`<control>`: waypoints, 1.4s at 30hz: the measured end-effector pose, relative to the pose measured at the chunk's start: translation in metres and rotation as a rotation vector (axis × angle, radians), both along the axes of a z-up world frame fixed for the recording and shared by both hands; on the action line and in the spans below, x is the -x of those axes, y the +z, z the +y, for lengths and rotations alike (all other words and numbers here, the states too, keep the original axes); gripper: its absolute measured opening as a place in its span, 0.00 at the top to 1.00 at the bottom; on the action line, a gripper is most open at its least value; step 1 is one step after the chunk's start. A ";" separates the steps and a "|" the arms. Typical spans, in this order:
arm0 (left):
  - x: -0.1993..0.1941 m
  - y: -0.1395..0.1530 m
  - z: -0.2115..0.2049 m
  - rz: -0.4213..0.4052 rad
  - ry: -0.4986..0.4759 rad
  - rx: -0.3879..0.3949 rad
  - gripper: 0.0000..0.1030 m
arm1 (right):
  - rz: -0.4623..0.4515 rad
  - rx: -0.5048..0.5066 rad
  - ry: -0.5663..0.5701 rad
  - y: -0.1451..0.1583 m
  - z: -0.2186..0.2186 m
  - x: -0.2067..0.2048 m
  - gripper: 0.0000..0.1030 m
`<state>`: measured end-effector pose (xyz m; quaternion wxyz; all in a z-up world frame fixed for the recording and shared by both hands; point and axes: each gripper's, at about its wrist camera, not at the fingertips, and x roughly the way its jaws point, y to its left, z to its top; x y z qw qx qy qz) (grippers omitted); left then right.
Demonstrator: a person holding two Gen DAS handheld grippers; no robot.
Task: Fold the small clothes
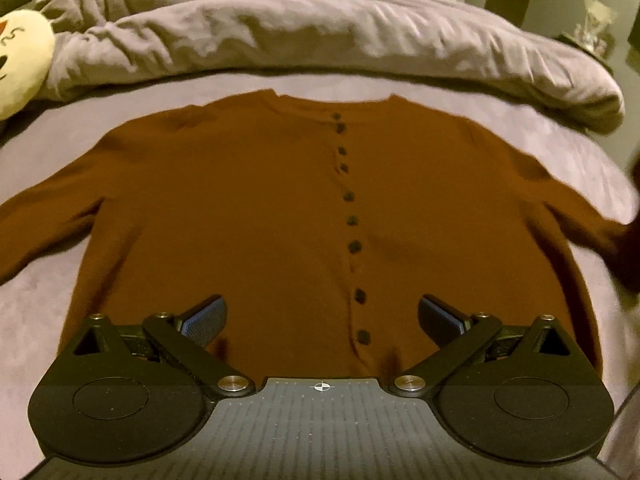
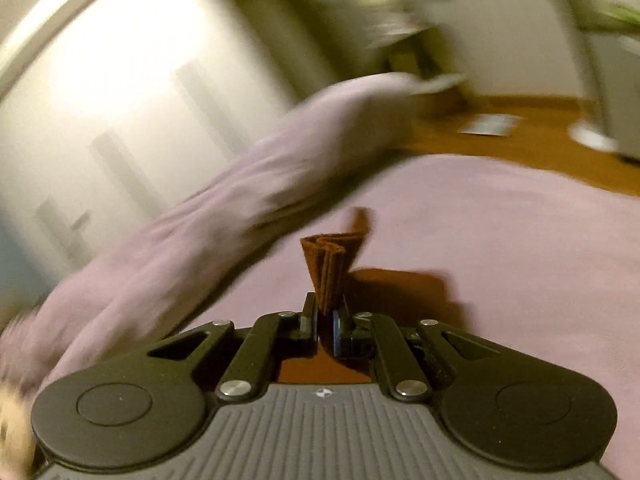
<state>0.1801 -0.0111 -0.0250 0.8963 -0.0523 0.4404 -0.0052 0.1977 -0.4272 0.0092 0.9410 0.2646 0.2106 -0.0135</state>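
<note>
A small rust-brown buttoned cardigan (image 1: 256,216) lies flat on the lilac bed sheet (image 1: 560,152), collar at the far side, dark buttons running down its front. My left gripper (image 1: 322,322) hovers over its near hem, wide open with nothing between the blue-padded fingers (image 1: 204,318). In the right wrist view my right gripper (image 2: 326,314) is shut on a bunched fold of the brown cardigan cloth (image 2: 328,268), which sticks up past the fingertips. That view is blurred. At the right edge of the left wrist view the cardigan's right sleeve (image 1: 592,224) ends at a dark blurred shape.
A rumpled lilac duvet (image 1: 280,28) lies heaped across the far side of the bed. A cream plush toy (image 1: 20,60) sits at the far left. Beyond the bed's edge are a wooden floor (image 2: 520,140) and pale wardrobe doors (image 2: 120,100).
</note>
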 end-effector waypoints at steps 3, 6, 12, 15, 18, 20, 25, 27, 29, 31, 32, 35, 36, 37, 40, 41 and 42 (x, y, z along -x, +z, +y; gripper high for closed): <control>-0.002 0.008 0.013 -0.028 0.010 0.057 0.00 | -0.008 0.034 0.189 0.002 0.068 -0.012 0.92; -0.008 0.016 0.017 -0.050 -0.013 0.118 0.00 | 0.045 0.014 0.288 -0.014 0.106 -0.015 0.74; -0.044 0.014 -0.023 -0.026 -0.168 0.301 0.00 | 0.171 0.067 0.090 -0.048 0.073 0.012 0.74; -0.070 -0.008 -0.053 0.057 -0.231 0.423 0.00 | 0.224 -0.011 0.022 -0.063 0.040 0.035 0.74; -0.092 -0.034 -0.078 0.147 -0.246 0.504 0.07 | 0.255 -0.058 -0.021 -0.079 0.017 0.054 0.74; -0.103 -0.051 -0.089 0.218 -0.241 0.546 0.31 | 0.262 -0.081 -0.032 -0.088 0.005 0.058 0.74; -0.119 -0.073 -0.104 0.263 -0.199 0.566 0.43 | 0.243 -0.126 -0.043 -0.102 -0.012 0.058 0.74; -0.124 -0.074 -0.109 0.272 -0.180 0.584 0.64 | 0.233 -0.151 -0.045 -0.103 -0.015 0.059 0.74; -0.126 -0.075 -0.113 0.297 -0.187 0.587 0.89 | 0.225 -0.174 -0.051 -0.105 -0.016 0.057 0.74; -0.124 -0.072 -0.112 0.285 -0.187 0.569 0.90 | 0.218 -0.195 -0.054 -0.106 -0.017 0.055 0.74; -0.123 -0.068 -0.110 0.262 -0.194 0.555 0.91 | 0.219 -0.205 -0.056 -0.106 -0.018 0.055 0.74; -0.120 -0.048 -0.098 0.187 -0.185 0.549 0.91 | 0.210 -0.235 -0.050 -0.103 -0.020 0.056 0.74; -0.120 -0.041 -0.092 0.160 -0.177 0.556 0.91 | 0.208 -0.247 -0.049 -0.103 -0.021 0.056 0.74; -0.120 -0.032 -0.085 0.130 -0.168 0.555 0.91 | 0.204 -0.258 -0.046 -0.102 -0.021 0.056 0.73; -0.120 -0.009 -0.061 0.049 -0.137 0.543 0.91 | 0.191 -0.281 -0.029 -0.099 -0.017 0.054 0.72; -0.121 -0.002 -0.051 0.028 -0.127 0.538 0.91 | 0.191 -0.283 -0.022 -0.098 -0.014 0.053 0.71; -0.121 0.004 -0.039 0.009 -0.113 0.534 0.91 | 0.188 -0.288 -0.013 -0.096 -0.011 0.051 0.71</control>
